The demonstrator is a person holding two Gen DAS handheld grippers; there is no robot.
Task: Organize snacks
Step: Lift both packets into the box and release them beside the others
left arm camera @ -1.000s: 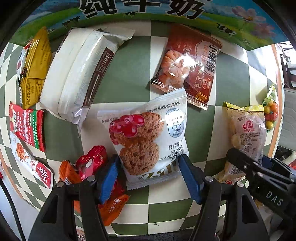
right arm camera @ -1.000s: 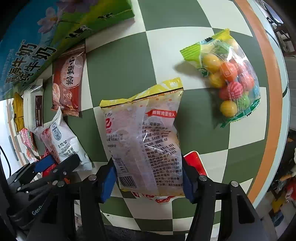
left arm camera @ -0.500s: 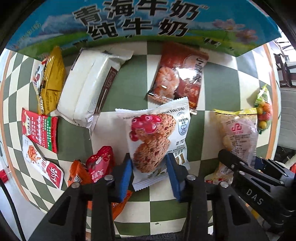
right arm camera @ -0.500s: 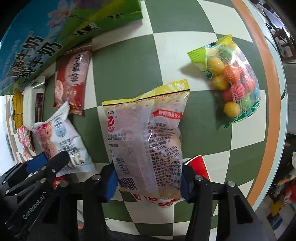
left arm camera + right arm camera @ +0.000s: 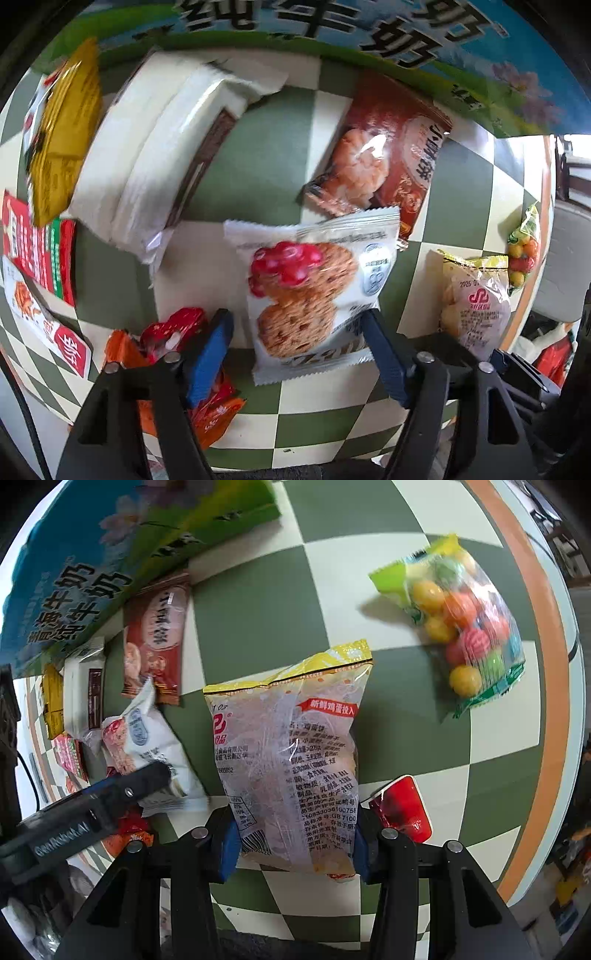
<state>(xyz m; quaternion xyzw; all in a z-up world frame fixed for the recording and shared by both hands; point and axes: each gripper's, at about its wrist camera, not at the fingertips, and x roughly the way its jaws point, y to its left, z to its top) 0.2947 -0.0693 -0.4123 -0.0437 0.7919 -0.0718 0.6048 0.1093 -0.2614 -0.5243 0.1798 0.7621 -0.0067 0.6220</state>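
Far left of table: a yellow packet [image 5: 62, 155] and a red-and-green sachet [image 5: 40, 254] lie at the edge of the checked table [image 5: 255, 155], beside a white wrapped pack [image 5: 147, 166].
Back: a blue-green milk carton box [image 5: 110, 565] stands along the far side; snacks lie in front of it.
Left gripper [image 5: 295, 339]: jaws wide apart. The right pad appears to touch the lower corner of the oat cookie packet [image 5: 314, 284]; the left pad stands clear of it, beside the small red and orange candy wrappers [image 5: 173, 332]. It grips nothing.
Cookie packet: lies between the jaws, its top edge over the brown pastry packet [image 5: 388, 166].
Right gripper [image 5: 293, 840]: both blue pads press against the lower sides of the clear egg-biscuit bag [image 5: 291, 753], which it appears to be holding; whether the bag is off the table I cannot tell.
Right side: a red wrapper [image 5: 402, 808] just beside the right jaw; a bag of coloured candy balls [image 5: 469, 631] well apart, near the orange rim.
Risk, left: closing from here could snag the candy wrappers, or pinch only the packet's slack corner so it slips or swings.
Risk, left: lifting could drag the pastry packet that it overlaps.
Risk, right: the bag is puffy and slick; a hard squeeze may crush the biscuits, a soft one may let it slide out.
Risk, both: the two grippers work near each other and could collide.
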